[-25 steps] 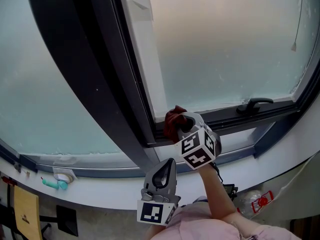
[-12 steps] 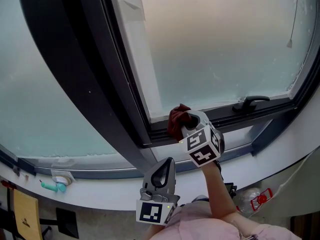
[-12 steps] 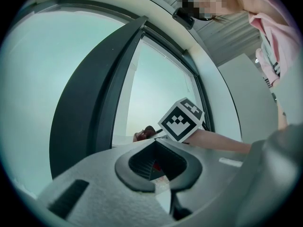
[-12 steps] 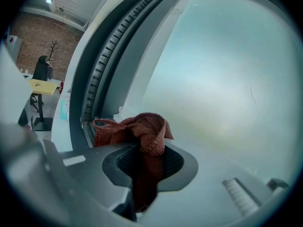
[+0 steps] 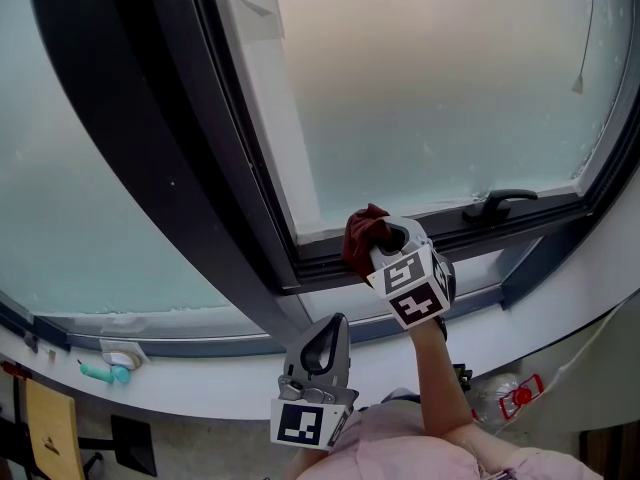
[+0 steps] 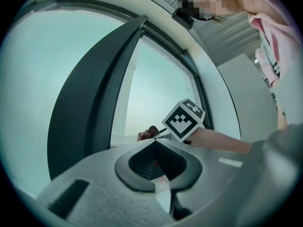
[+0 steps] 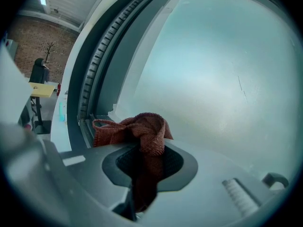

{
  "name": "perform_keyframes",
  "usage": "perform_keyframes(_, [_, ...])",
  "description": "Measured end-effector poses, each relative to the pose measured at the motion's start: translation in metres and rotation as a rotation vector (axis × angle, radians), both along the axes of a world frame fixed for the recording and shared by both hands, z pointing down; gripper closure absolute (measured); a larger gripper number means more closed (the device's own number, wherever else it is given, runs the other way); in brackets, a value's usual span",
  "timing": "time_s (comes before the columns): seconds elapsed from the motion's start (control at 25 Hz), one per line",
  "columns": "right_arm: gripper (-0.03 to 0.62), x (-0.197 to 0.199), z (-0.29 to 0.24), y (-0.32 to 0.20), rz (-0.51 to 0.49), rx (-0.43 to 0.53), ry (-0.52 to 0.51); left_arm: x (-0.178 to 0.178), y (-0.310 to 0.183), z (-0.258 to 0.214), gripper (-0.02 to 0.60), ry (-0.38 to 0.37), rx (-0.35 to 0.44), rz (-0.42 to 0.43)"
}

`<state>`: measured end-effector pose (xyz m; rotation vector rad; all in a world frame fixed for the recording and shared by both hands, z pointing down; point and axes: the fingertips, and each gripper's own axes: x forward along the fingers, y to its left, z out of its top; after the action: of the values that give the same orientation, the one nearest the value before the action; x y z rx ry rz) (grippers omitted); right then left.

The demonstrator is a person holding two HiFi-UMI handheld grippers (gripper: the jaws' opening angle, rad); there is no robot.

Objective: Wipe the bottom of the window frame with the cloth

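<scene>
Frosted panes back a dark metal window frame (image 5: 318, 266). The right gripper (image 7: 142, 174) jaws clamp a rust-red knitted cloth (image 7: 144, 129), bunched on the frame's bottom rail. The left gripper (image 6: 158, 174) jaws rest together, empty, nearer. Loose folds could snag in the rail's groove and tug free.

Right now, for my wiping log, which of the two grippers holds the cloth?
The right gripper, up at the window frame, grips the red cloth; the left gripper hangs lower, empty.

Coarse-knit rust-red cloth (image 7: 142, 129), matt dark metal window frame (image 5: 325, 260), smooth frosted glass pane (image 5: 440, 98)
</scene>
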<state>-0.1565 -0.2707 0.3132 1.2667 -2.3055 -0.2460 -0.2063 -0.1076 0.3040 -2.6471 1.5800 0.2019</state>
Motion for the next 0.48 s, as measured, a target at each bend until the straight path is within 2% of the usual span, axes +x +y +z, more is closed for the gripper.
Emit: perform_keyframes(0.48, [0.531,0.016,0.000,-0.004,0.030,-0.005,-0.002,0.001,0.002,0.002,0.584,-0.011,-0.002,0.001])
